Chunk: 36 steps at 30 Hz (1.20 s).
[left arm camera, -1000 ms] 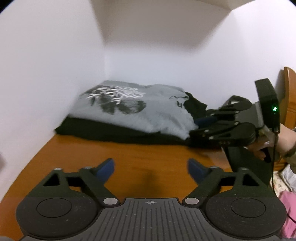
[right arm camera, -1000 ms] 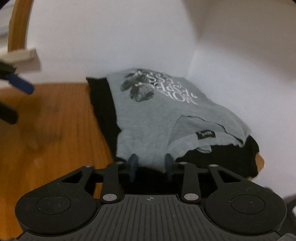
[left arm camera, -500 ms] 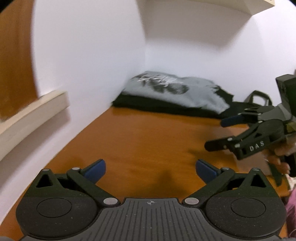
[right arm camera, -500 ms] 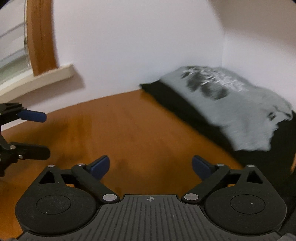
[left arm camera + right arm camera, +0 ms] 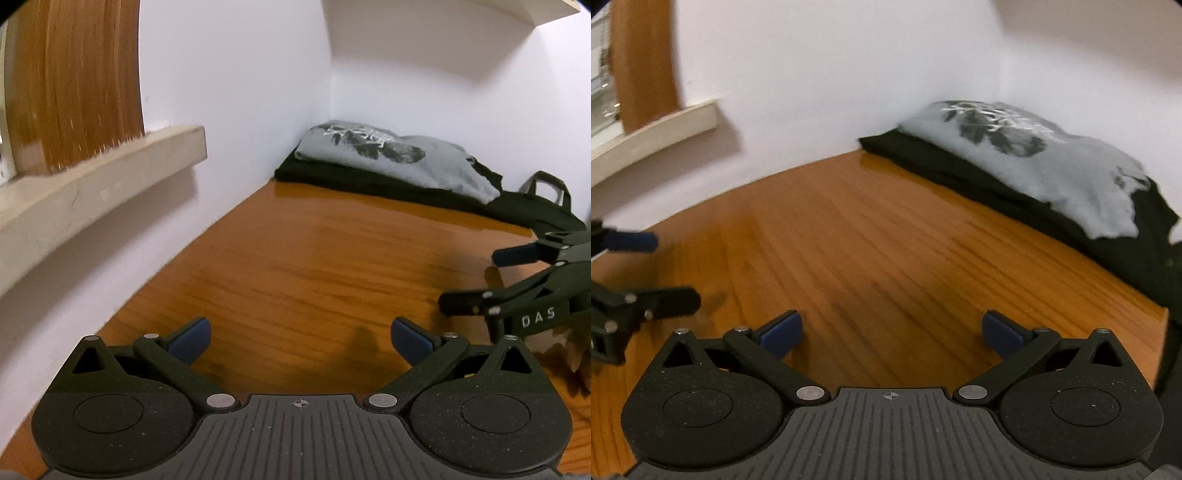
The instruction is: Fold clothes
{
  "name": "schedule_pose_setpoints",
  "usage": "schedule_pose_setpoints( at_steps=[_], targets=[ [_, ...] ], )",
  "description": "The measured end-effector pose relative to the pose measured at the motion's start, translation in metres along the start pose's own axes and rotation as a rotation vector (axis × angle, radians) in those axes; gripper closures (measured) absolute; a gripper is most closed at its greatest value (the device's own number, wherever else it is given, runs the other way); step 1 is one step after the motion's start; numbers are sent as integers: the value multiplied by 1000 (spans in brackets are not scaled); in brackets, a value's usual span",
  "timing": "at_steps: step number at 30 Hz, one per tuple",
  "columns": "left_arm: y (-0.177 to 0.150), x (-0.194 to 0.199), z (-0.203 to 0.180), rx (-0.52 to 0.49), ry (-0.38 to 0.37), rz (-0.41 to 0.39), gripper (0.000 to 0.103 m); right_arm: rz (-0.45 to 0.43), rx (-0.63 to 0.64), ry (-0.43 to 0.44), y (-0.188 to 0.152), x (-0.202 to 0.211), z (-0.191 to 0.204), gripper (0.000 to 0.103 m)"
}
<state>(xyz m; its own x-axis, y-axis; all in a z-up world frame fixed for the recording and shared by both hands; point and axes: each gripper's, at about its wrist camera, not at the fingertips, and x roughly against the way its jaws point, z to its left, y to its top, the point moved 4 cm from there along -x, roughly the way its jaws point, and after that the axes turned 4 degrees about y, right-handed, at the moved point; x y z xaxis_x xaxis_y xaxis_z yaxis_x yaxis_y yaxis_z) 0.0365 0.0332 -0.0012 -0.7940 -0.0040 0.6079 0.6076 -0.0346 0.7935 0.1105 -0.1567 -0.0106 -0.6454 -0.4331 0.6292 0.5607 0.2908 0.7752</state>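
Note:
A folded grey T-shirt with a dark print (image 5: pixel 391 157) (image 5: pixel 1030 155) lies on top of folded black clothes (image 5: pixel 373 181) (image 5: pixel 979 181) in the far corner of the wooden table (image 5: pixel 314 266) (image 5: pixel 886 251). My left gripper (image 5: pixel 301 338) is open and empty, low over the table, well short of the stack. My right gripper (image 5: pixel 892 332) is open and empty too. It shows at the right of the left wrist view (image 5: pixel 476 280). The left gripper shows at the left edge of the right wrist view (image 5: pixel 646 269).
White walls close the table on the left and at the back. A pale window ledge (image 5: pixel 96 192) (image 5: pixel 657 129) with a wooden frame (image 5: pixel 74 81) juts out on the left. A black bag strap (image 5: pixel 546 184) lies right of the stack.
Both grippers have pulled back from the stack toward the near side of the table. My right gripper, nearly shut beside the grey T-shirt a second ago, has opened wide.

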Motion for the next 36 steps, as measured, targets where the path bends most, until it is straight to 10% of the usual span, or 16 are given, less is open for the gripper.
schedule_pose_setpoints(
  at_steps=[22, 36],
  targets=[
    [-3, -12, -6, -58, -15, 53, 0, -38, -372, -436, -47, 43, 35, 0],
    [-9, -5, -7, -85, -50, 52, 0, -38, -371, -436, -55, 54, 47, 0]
  ],
)
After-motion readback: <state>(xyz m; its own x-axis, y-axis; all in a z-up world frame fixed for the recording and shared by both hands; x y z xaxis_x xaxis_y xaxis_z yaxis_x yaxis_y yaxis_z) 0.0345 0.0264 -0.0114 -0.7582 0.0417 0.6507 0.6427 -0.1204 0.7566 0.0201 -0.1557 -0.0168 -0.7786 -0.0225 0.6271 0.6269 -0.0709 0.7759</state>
